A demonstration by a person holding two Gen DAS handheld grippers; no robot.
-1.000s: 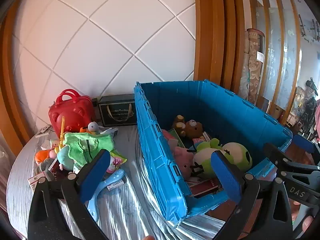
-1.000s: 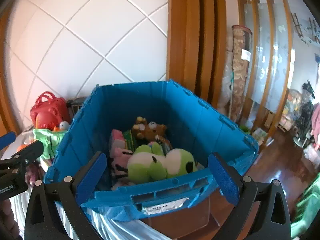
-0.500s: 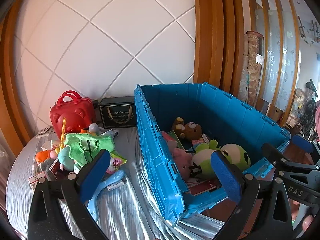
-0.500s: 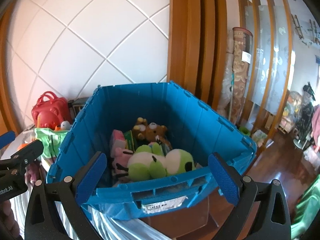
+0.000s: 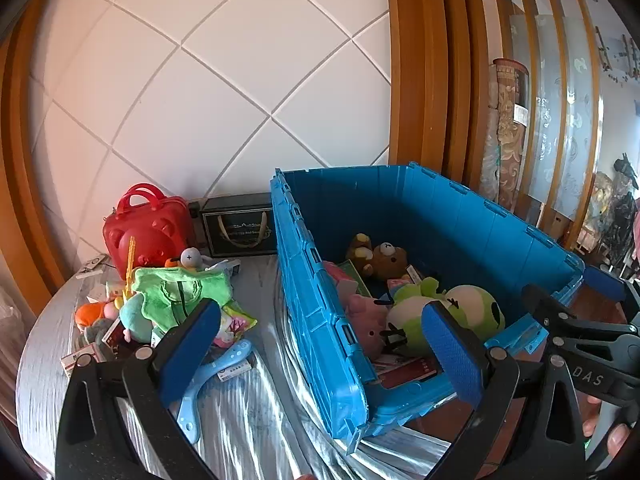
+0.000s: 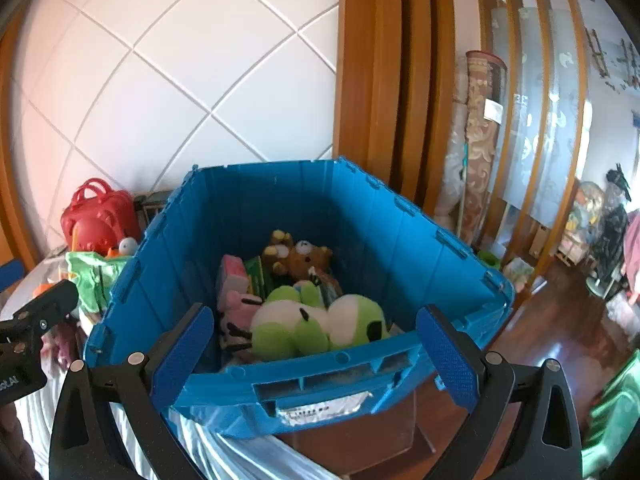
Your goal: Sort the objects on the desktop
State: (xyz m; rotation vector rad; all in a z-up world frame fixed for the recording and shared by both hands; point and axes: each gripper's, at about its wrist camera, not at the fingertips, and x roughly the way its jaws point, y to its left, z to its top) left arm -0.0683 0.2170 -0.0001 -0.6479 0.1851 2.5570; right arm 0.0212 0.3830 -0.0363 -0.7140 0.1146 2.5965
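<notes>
A blue crate point(image 5: 308, 280) point(image 6: 328, 388) stands on the table's right part. It holds a green frog plush point(image 5: 460, 316) point(image 6: 320, 326), a brown bear point(image 5: 386, 258) point(image 6: 300, 258), a pink plush point(image 5: 366, 320) and books. Left of the crate lies a pile of toys: a green cloth point(image 5: 176, 288), a light blue plastic toy point(image 5: 208, 376), small plush figures. My left gripper point(image 5: 320, 352) is open and empty, held above the table's front beside the crate. My right gripper point(image 6: 316, 352) is open and empty at the crate's near wall.
A red bear-shaped case point(image 5: 148, 228) point(image 6: 98, 216) and a dark gift box point(image 5: 240, 226) stand at the back against the white tiled wall. The table is covered with a silvery cloth point(image 5: 248, 432). Wooden floor and furniture lie to the right point(image 6: 560, 320).
Both grippers have drawn back and risen a little, so the crate sits slightly lower and smaller in view. Nothing was picked up or released.
</notes>
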